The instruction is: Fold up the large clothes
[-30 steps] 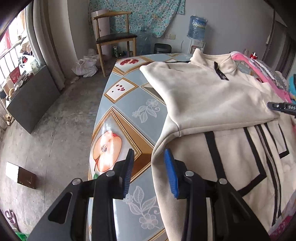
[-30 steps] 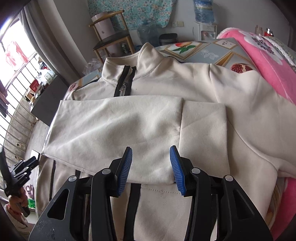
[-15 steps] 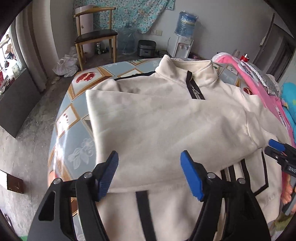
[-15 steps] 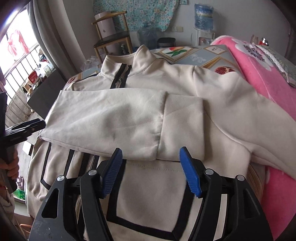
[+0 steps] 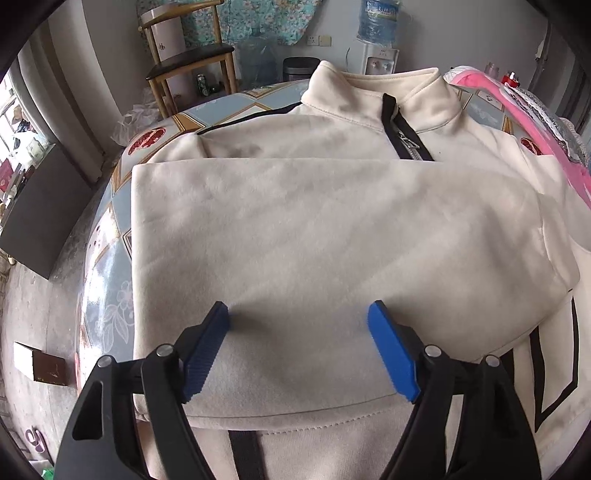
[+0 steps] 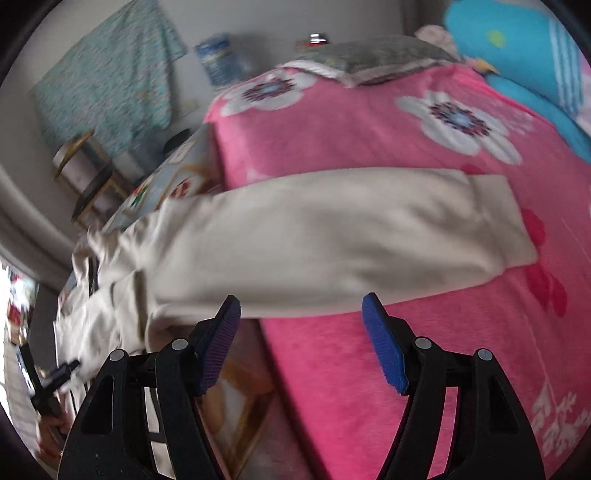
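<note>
Cream zip-neck sweatshirt (image 5: 332, 229) lies flat, one sleeve (image 5: 314, 258) folded across its chest.

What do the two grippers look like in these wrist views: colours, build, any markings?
Both look alike. The left gripper and right gripper each have black plastic linkage arms with triangular cut-outs and silver pivot pins. Each finger ends in a flat blue ribbed pad. No cables, labels or sleeves show.

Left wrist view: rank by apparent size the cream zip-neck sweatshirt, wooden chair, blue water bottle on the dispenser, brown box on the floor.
1. Cream zip-neck sweatshirt, fills most of the frame.
2. Wooden chair.
3. Blue water bottle and brown box: look alike, differ in distance from the camera, so unranked.
</note>
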`<state>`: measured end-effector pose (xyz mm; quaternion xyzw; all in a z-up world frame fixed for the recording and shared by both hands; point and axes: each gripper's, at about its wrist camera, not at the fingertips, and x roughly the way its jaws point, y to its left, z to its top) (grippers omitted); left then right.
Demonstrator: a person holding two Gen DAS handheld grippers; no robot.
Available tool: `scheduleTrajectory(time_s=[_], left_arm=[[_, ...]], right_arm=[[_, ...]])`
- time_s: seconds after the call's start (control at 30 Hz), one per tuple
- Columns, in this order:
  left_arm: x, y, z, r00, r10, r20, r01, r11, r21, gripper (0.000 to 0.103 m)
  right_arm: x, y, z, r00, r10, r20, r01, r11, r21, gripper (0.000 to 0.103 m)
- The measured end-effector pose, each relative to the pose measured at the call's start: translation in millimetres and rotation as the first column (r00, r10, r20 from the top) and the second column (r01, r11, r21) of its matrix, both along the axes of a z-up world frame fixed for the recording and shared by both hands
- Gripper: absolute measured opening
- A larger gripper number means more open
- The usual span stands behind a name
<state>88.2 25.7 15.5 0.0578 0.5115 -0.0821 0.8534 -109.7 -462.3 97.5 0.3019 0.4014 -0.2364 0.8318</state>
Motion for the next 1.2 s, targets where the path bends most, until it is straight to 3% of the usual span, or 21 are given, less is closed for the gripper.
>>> scheduleTrajectory(time_s=[0.2, 0.47, 0.63, 0.7, 0.8, 0.93, 1.07, 1.2], left_arm=[[-0.8, -0.3, -1.5, 1.000, 0.015, 0.002, -0.015, 1.000, 0.001, 0.078], [2.8, 2.5, -2.6, 1.000, 0.027, -0.011, -0.027, 1.000, 0.002, 0.083], [3.4, 2.8, -3.2, 0.999, 0.032, -0.005, -0.032, 0.999, -0.001, 0.084], [1.8, 2.5, -3.2, 0.999, 0.032, -0.001, -0.032, 0.999, -0.002, 0.084], [0.6, 2.6, -3.2, 1.000, 0.027, 0.004, -0.027, 1.000, -0.003, 0.084], [0.1, 4.0, -2.3, 1.000, 0.015, 0.002, -0.015, 1.000, -0.010, 0.084], [-2.4, 7.8, 3.4, 1.000, -0.001, 0.022, 0.002, 1.000, -0.015, 0.084], [-5.0, 14.0, 13.2, 0.999, 0.000, 0.042, 0.001, 1.000, -0.017, 0.084]], right_arm=[[-63.5, -91.0, -27.4, 0.954, -0.298, 0.029, 0.283, 0.929, 0.239, 0.066], [-79.1, -123.4, -57.6, 0.921, -0.390, 0.021, 0.361, 0.871, 0.332, 0.056], [-80.1, -133.4, -69.8, 0.886, -0.462, 0.027, 0.424, 0.833, 0.355, 0.036], [-79.9, -132.4, -65.8, 0.883, -0.467, 0.044, 0.426, 0.839, 0.338, 0.019], [-73.5, -122.1, -39.7, 0.896, -0.436, 0.085, 0.409, 0.885, 0.224, 0.011], [-51.4, -90.3, 22.3, 0.926, -0.339, 0.164, 0.339, 0.940, 0.030, 0.010], [-16.4, -25.5, 103.7, 0.954, -0.119, 0.275, 0.164, 0.975, -0.147, 0.010], [32.4, 55.7, 164.7, 0.926, 0.142, 0.350, -0.055, 0.967, -0.249, 0.009]])
